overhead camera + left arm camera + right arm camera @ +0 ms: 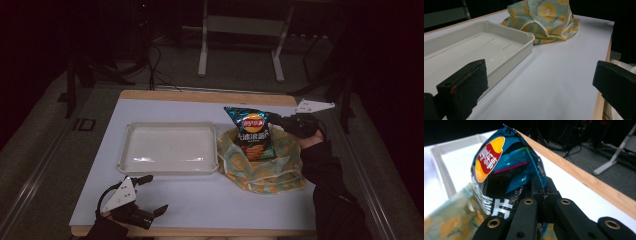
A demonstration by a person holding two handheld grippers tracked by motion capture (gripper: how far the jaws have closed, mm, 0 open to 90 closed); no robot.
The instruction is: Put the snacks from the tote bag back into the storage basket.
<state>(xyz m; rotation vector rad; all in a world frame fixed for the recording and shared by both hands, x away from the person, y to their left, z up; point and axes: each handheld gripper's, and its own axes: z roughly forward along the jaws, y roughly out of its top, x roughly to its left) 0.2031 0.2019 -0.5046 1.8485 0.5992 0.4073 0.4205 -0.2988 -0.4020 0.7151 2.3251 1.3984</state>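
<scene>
The right claw (pixel 276 120) grips the top corner of a chip bag (pixel 252 132), jaws clamped on its crimped edge. The bag stands upright in a yellow-patterned cloth bag (pixel 265 167) on the desk (pixel 200 200). Its long axis runs roughly vertical, the logo end up and the lower part sunk into the cloth opening. The left claw (pixel 150 195) rests near the desk's front edge, jaws wide apart and holding nothing, just in front of a white tray (pixel 170 170).
</scene>
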